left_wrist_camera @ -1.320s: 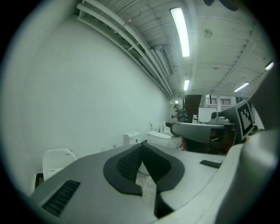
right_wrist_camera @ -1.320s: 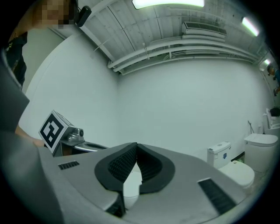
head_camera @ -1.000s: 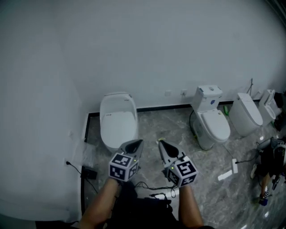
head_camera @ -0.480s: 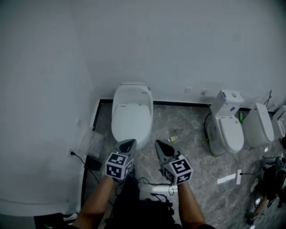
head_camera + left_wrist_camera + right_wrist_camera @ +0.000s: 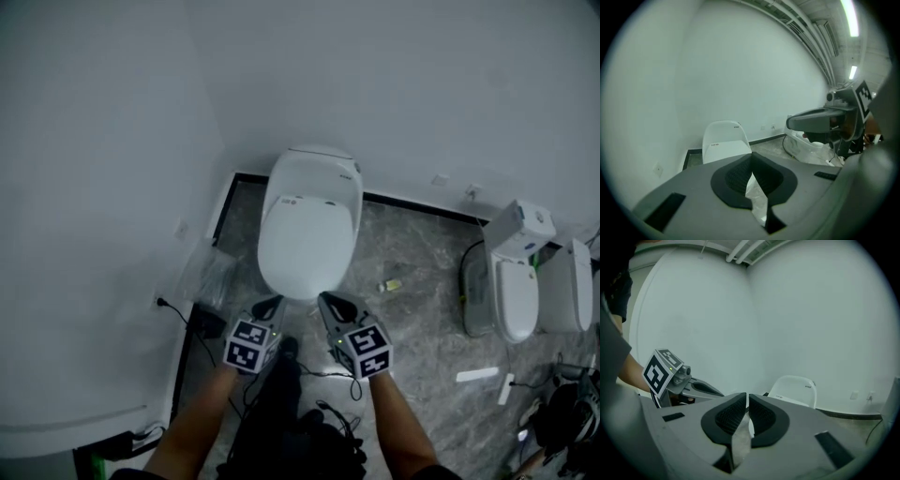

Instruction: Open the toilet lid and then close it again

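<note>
Where the grey marbled floor [image 5: 412, 248] is meeting the pale wall [image 5: 394, 84], the white ceramic toilet [image 5: 323, 167] is standing with its white oval lid [image 5: 307, 239] lying closed. I am holding my left gripper [image 5: 271, 306] and right gripper [image 5: 328, 302] near its front rim, each empty, fingers pressed together.

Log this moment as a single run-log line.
stage: before opening | toilet lid: down, untouched | left gripper: jaws shut, empty, near lid's front edge | right gripper: jaws shut, empty, beside left gripper
</note>
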### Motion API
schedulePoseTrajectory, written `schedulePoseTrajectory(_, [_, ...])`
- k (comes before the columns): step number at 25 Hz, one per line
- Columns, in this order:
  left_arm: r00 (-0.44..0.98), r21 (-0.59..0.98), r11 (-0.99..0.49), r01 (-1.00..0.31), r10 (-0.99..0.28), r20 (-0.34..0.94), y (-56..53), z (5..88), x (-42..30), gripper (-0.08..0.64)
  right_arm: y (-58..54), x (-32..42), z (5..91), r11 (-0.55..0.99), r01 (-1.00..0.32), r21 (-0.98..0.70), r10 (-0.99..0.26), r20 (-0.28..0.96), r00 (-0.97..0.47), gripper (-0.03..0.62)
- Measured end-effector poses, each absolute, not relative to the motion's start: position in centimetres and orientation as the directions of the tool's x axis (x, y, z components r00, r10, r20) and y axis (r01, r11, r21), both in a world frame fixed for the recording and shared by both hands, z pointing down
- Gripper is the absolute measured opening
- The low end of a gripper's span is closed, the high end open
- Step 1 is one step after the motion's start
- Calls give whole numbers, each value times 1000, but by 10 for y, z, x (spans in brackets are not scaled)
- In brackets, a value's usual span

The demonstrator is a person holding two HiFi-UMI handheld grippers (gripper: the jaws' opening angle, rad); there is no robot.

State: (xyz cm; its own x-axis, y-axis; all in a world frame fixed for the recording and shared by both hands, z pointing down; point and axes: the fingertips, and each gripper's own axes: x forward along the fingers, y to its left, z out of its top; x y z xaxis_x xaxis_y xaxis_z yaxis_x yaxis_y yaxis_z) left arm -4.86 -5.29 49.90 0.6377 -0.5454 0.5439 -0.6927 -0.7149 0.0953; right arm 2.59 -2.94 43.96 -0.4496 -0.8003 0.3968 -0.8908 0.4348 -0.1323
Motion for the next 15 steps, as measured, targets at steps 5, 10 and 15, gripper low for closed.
schedulePoseTrajectory(5, [597,100,-691,-716,-532,600,-76,558,-65,5,-59,9,497,455,-878,-148,-760,450,-469,92])
schedulePoseTrajectory(10, [563,136,-645,-752,-522,641,-90,627,-84,5,-80,-8,567,493,-861,-127,-714,507,-483,142])
schedulePoseTrajectory(15, [549,166,-612,-773,-515,658,-102,689,-86,5,-92,-13,635,520,-847,-112,-677,551,-488,174])
